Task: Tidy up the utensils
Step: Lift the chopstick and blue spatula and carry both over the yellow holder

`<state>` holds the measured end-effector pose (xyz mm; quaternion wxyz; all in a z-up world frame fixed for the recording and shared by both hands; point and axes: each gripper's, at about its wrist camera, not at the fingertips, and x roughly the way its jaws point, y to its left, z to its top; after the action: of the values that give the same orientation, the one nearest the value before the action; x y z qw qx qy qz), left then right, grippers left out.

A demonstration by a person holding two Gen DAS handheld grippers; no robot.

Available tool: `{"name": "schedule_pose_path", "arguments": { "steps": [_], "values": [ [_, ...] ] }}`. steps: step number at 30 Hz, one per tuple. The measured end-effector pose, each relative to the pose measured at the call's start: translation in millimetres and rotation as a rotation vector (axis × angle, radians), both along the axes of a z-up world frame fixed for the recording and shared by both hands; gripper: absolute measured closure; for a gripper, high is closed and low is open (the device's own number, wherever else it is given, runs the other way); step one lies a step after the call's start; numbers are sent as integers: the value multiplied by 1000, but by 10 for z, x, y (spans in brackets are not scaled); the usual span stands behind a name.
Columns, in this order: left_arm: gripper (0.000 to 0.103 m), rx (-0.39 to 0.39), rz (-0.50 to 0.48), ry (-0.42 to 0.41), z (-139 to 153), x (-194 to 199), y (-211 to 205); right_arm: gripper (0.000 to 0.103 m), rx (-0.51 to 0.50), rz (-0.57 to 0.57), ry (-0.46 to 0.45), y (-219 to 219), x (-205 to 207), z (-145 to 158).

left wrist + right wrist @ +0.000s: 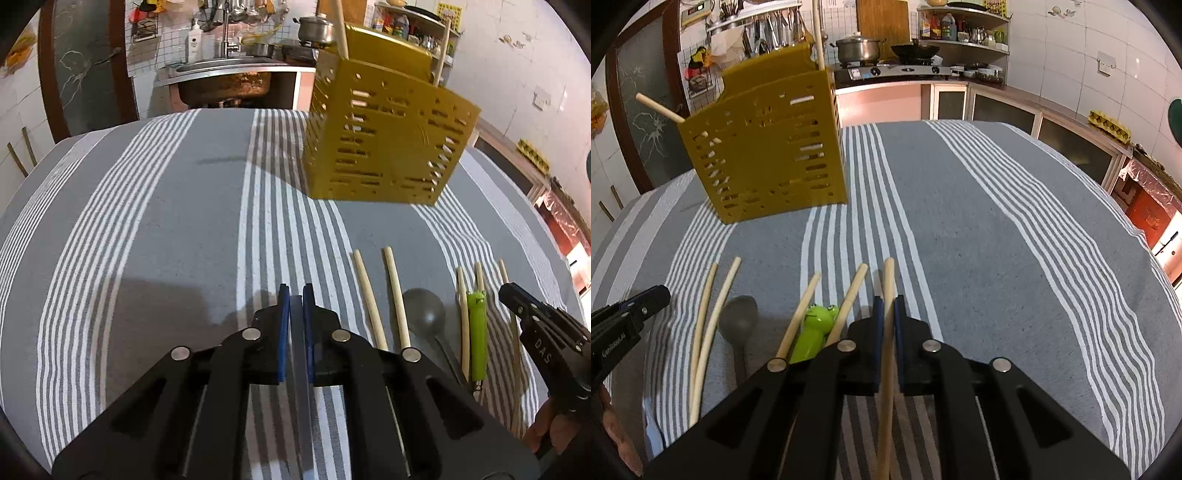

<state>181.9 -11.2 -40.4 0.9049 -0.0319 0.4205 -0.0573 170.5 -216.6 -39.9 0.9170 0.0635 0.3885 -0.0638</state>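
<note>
My right tongs (888, 314) pinch one chopstick (888, 288) low over the desk (997, 221). Left tongs (296, 306) nearly closed, empty. Holder (764, 147) well ahead. Risk: the long chopstick pivots in this thin grip and misses the opening.

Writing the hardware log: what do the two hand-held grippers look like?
Both match: the left hand-held gripper and right hand-held gripper have black plastic linkage bodies, round silver pivot pins and flat blue finger pads. White lettering marks their sides. No cables or sleeves are visible.
</note>
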Motion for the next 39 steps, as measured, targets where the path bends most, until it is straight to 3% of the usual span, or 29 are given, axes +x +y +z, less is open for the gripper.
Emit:
{"name": "schedule_pose_path", "arguments": {
  "steps": [11, 21, 33, 39],
  "values": [
    [97, -13, 24, -173, 320, -197, 112, 97, 66, 3, -134, -84, -133, 230],
    [97, -18, 35, -302, 576, -353, 193, 97, 94, 25, -322, -74, -357, 574],
    [97, 10, 53, -378, 751, -575, 211, 97, 11, 66, -449, 103, -617, 927],
    [97, 9, 54, -427, 822, -697, 230, 97, 1, 85, -467, 141, -635, 962]
  ]
}}
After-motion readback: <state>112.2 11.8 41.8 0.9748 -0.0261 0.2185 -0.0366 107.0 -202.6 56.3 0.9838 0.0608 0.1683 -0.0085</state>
